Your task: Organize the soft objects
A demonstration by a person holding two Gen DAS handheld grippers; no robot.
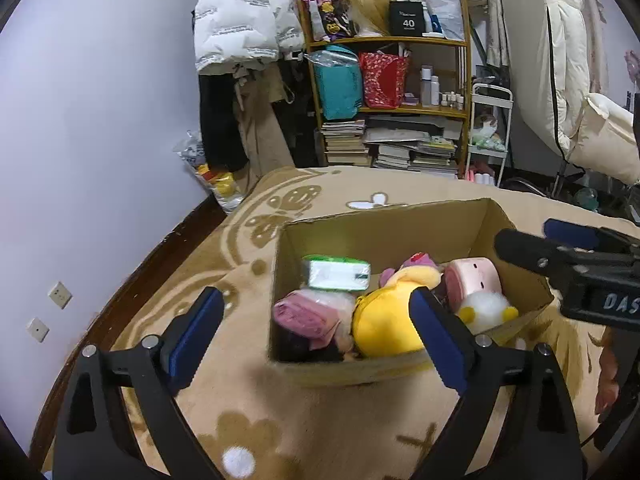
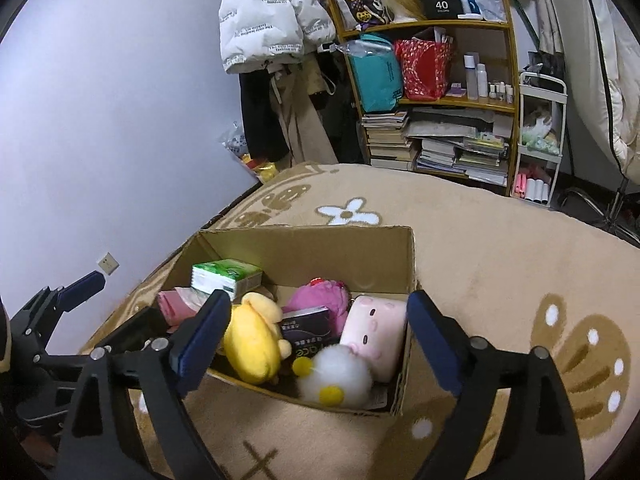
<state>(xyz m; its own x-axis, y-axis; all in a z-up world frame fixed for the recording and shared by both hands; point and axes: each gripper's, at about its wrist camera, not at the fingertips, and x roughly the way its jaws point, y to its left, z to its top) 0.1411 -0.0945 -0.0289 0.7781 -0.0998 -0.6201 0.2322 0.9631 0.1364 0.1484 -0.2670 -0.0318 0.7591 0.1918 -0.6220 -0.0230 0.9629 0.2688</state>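
An open cardboard box [image 1: 392, 240] [image 2: 312, 256] stands on the rug. Inside it lie a yellow plush [image 1: 384, 320] [image 2: 252, 344], a white fluffy toy with yellow feet [image 1: 486, 312] [image 2: 340, 376], a pink pig-faced plush [image 1: 472, 280] [image 2: 376, 332], a magenta plush [image 2: 320, 300], a pink pouch [image 1: 308, 316] and a green tissue pack [image 1: 338, 274] [image 2: 226, 276]. My left gripper [image 1: 316, 296] hovers over the box's near left side, open and empty. Above the near right side my right gripper [image 2: 319, 297] is also open, holding nothing.
A tan rug [image 2: 480, 264] with flower patterns covers the floor. Behind it stands a wooden shelf [image 1: 400, 42] with bags, bottles and stacked books. A white jacket [image 1: 240, 20] hangs at the lilac wall, and a white trolley [image 2: 540, 136] stands to the shelf's right.
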